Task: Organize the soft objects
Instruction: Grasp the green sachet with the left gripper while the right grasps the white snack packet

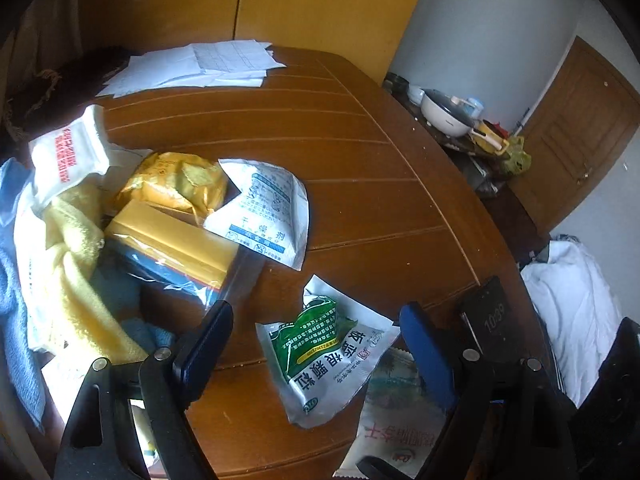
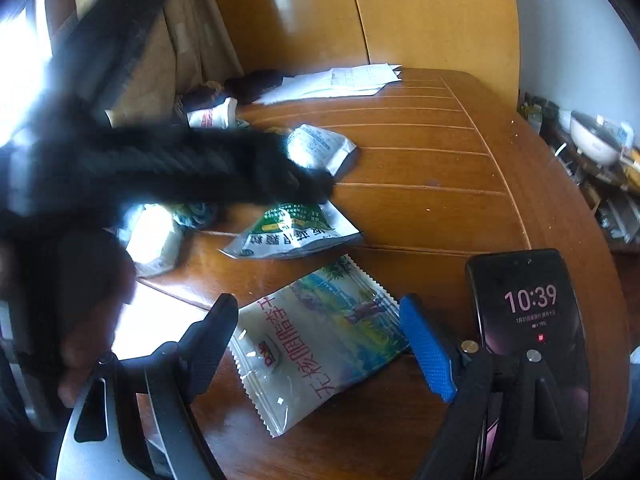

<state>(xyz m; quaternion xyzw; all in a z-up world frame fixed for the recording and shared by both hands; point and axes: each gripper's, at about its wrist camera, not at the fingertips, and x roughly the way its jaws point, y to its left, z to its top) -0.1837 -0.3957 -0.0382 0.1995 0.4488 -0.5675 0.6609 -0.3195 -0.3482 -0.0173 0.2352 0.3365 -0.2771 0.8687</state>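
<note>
Two hand-held grippers hang over a brown wooden table (image 1: 380, 168), both with jaws spread wide and nothing pressed between the pads. The left hand-held gripper (image 1: 316, 350) stands above a green and white packet (image 1: 320, 354) near the table's near edge; the packet lies flat on the wood between the fingers, untouched. The right hand-held gripper (image 2: 318, 346) straddles a white packet with red lettering (image 2: 316, 344), also lying loose on the table, just beside the green one.

Towards the left edge sits a heap of soft things: a yellow towel (image 1: 72, 264), a blue cloth (image 1: 12, 292), a yellow bag (image 1: 180, 180), a white bag with red print (image 1: 68, 152), a white sachet (image 1: 268, 212) and a yellow and blue block in clear wrap (image 1: 172, 252). In the right wrist view the left tool's dark, blurred body crosses in front of that heap and hides most of it.

A phone (image 2: 528, 312) with a lit screen lies by the right edge. Loose sheets of paper (image 1: 200, 68) rest at the far edge. Behind stand yellow panels (image 1: 320, 0), a pale wall, a wooden door (image 1: 580, 128) and a low shelf with a white pot (image 1: 444, 114).
</note>
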